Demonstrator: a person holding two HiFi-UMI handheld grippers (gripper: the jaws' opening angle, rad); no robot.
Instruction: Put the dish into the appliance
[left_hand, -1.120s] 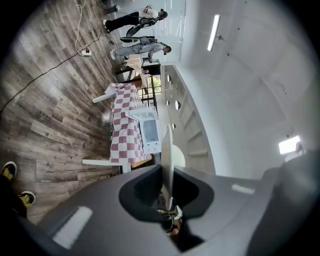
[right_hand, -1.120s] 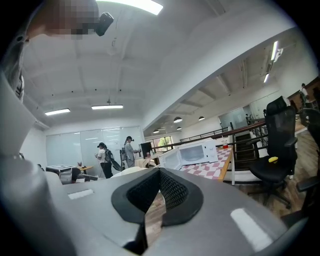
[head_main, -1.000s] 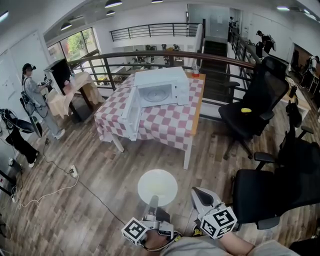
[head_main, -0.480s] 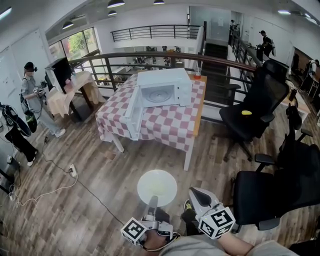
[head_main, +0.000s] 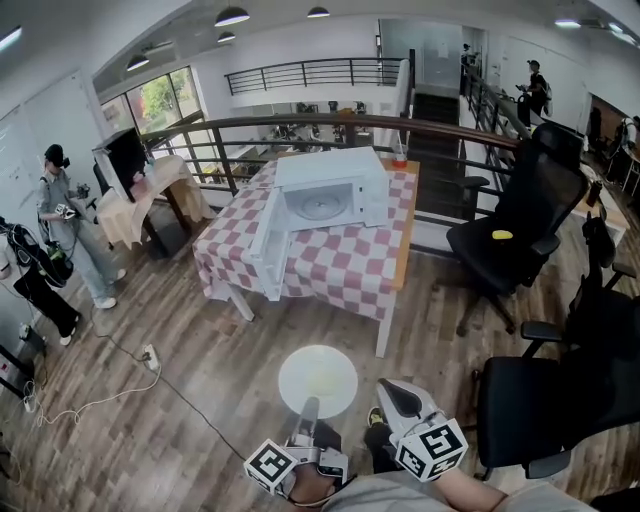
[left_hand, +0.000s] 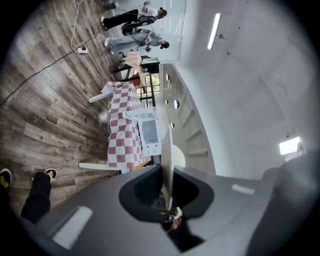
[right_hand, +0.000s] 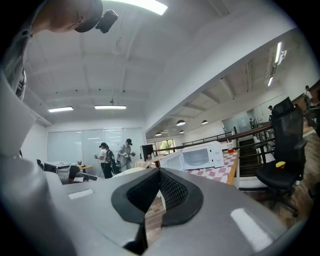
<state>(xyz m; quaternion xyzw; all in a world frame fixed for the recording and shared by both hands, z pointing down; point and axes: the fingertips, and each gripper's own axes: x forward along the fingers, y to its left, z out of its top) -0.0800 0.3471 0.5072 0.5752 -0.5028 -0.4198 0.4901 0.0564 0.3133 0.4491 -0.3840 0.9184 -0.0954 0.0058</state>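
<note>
Now, against one second back: the checkered table (head_main: 340, 268) and the white microwave (head_main: 335, 172) on it sat lower and slightly larger in the head view. I took this to mean the carrier had closed part of the gap, though the appliance stayed well apart from the dish. The microwave door (head_main: 268, 240) stood swung open at its left, turntable showing, cavity bare, so it looked ready to load. The white plate (head_main: 318, 381) was out front over the wood floor, roughly level. The left gripper (head_main: 307, 408) was clamped on its near rim, grip unchanged. The right gripper (head_main: 390, 392) rode just beside, jaws together, holding nothing. Insertion not yet begun.
</note>
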